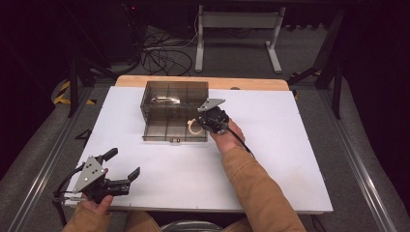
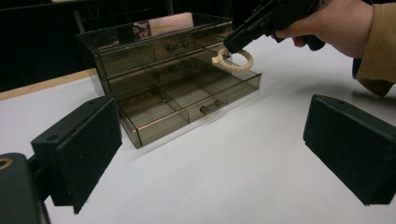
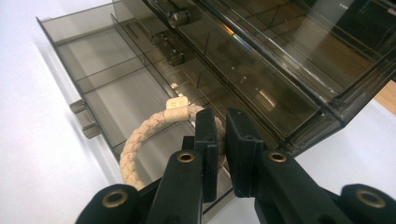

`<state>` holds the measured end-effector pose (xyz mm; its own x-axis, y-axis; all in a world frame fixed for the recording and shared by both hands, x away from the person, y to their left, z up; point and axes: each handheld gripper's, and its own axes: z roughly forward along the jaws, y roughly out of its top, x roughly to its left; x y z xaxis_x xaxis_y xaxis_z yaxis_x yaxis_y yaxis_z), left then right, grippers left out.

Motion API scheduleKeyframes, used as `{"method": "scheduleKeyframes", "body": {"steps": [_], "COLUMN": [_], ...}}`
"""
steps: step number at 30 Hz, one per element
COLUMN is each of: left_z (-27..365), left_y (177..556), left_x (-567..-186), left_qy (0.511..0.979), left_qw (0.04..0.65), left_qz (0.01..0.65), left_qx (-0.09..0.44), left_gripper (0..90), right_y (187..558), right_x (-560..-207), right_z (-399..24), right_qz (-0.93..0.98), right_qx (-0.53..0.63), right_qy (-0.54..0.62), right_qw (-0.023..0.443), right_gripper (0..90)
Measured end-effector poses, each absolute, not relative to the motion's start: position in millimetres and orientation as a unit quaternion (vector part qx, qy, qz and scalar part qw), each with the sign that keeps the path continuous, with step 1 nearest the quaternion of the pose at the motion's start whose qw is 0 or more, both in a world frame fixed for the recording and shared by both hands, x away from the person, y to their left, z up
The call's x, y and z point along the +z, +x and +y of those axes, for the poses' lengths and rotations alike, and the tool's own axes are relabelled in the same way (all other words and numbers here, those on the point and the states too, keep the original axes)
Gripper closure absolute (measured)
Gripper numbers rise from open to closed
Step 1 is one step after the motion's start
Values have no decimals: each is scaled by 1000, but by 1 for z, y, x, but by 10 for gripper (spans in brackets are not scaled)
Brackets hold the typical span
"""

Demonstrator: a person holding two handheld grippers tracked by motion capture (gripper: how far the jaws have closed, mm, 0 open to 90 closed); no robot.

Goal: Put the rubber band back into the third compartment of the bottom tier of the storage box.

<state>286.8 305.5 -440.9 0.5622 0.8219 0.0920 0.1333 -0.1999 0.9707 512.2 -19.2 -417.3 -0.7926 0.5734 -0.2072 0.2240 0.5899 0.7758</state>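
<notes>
Right claw (image 1: 209,122) clamps one braided cream bracelet (image 3: 149,135), held above the right end of the pulled-out bottom drawer (image 2: 187,105). Left claw (image 1: 123,166): jaws spread wide, nothing between them, low over the white counter (image 1: 270,159) near its front-left corner. One smoked-plastic drawer box (image 1: 174,99); three drawers counted, two pushed in.

The high view looks forward and down on the whole white surface (image 1: 270,159). The left gripper view sits low, facing the smoky drawer box (image 2: 159,79) from a little off; the right gripper view hangs close above it (drawer open) — all three share that box.
</notes>
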Motion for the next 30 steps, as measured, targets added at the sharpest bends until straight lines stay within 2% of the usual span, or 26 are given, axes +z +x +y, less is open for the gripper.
{"method": "scheduleKeyframes", "body": {"steps": [30], "left_z": [306], "left_y": [287], "left_x": [-441], "left_qy": [706], "left_qw": [533], "left_qz": [338], "left_qx": [322], "left_gripper": [51], "right_y": [524], "right_x": [-438], "right_z": [-13], "right_qz": [868], "right_qx": [364], "right_qy": [249], "right_qw": [227], "right_gripper": [836]}}
